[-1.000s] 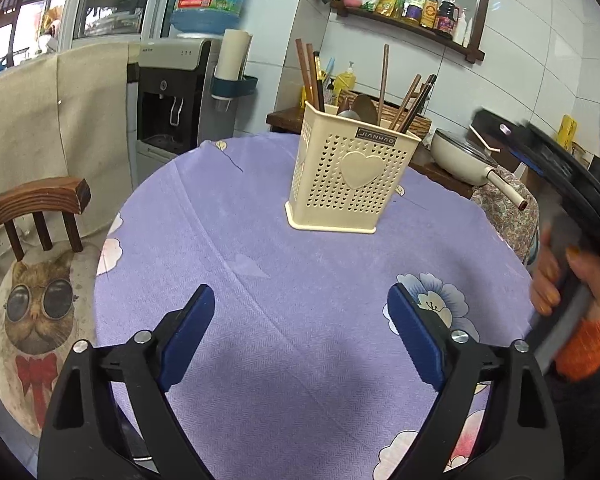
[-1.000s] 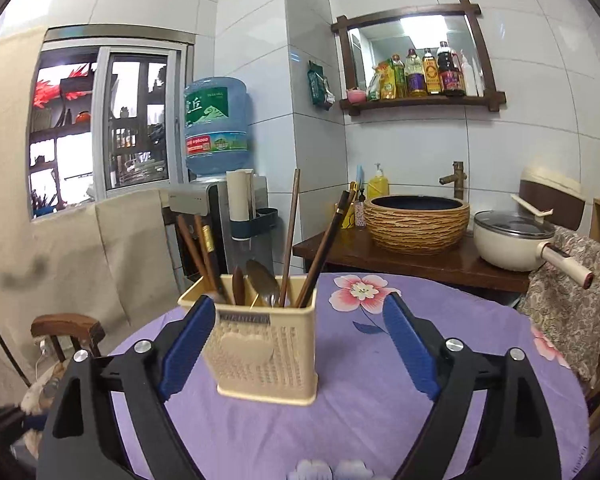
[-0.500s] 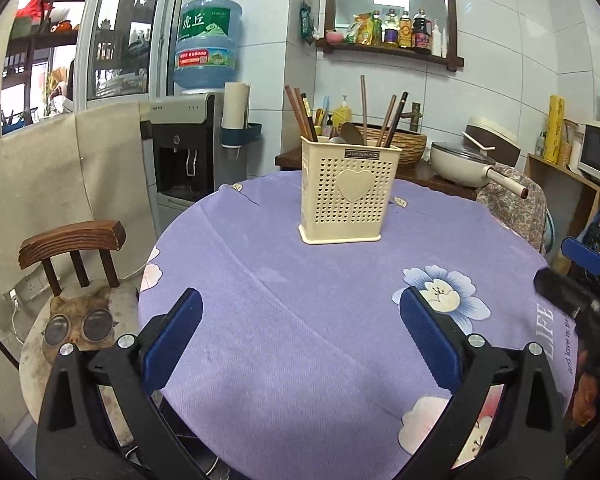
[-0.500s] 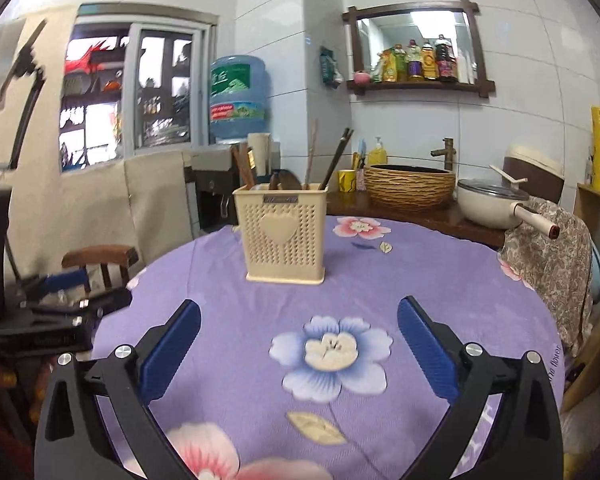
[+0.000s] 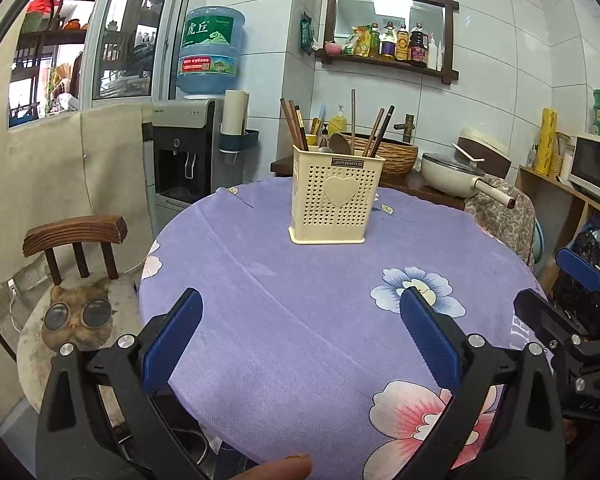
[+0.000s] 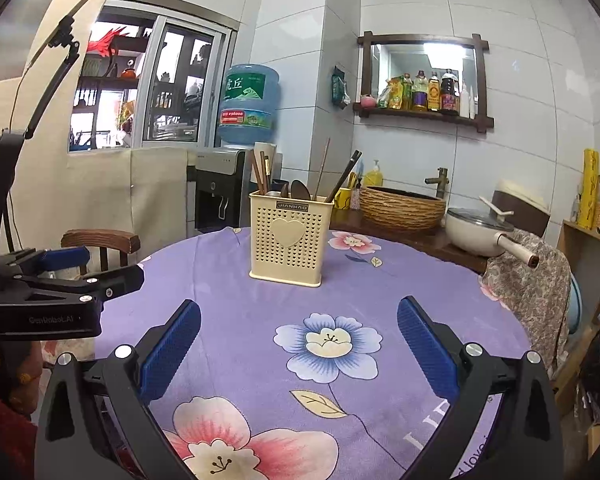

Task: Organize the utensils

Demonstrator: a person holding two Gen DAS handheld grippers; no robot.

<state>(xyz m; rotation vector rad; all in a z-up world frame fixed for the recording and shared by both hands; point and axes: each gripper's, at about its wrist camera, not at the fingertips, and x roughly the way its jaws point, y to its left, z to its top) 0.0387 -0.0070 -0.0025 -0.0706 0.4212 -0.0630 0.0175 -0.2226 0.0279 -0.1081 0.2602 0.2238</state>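
A cream perforated utensil holder (image 5: 334, 200) (image 6: 289, 238) with a heart on its front stands upright on the round table with the purple flowered cloth (image 5: 300, 292) (image 6: 260, 312). Chopsticks (image 5: 294, 124) (image 6: 342, 178) and spoons (image 6: 298, 191) stick up out of it. My left gripper (image 5: 300, 334) is open and empty near the table's front edge, well short of the holder. Farther right at the same edge, my right gripper (image 6: 300, 340) is also open and empty. Each gripper shows in the other's view, at the right edge (image 5: 572, 300) and the left edge (image 6: 52, 280).
A wooden chair (image 5: 76, 236) with a cat cushion stands left of the table. Behind are a water dispenser (image 5: 184, 156), a woven basket (image 6: 402, 208) and a white pot (image 6: 480, 230) on a low counter. A cloth-draped chair (image 6: 532, 276) is at the right.
Both grippers pulled back from the holder toward the table's front edge and opened slightly wider. The holder now looks smaller and farther in both views.
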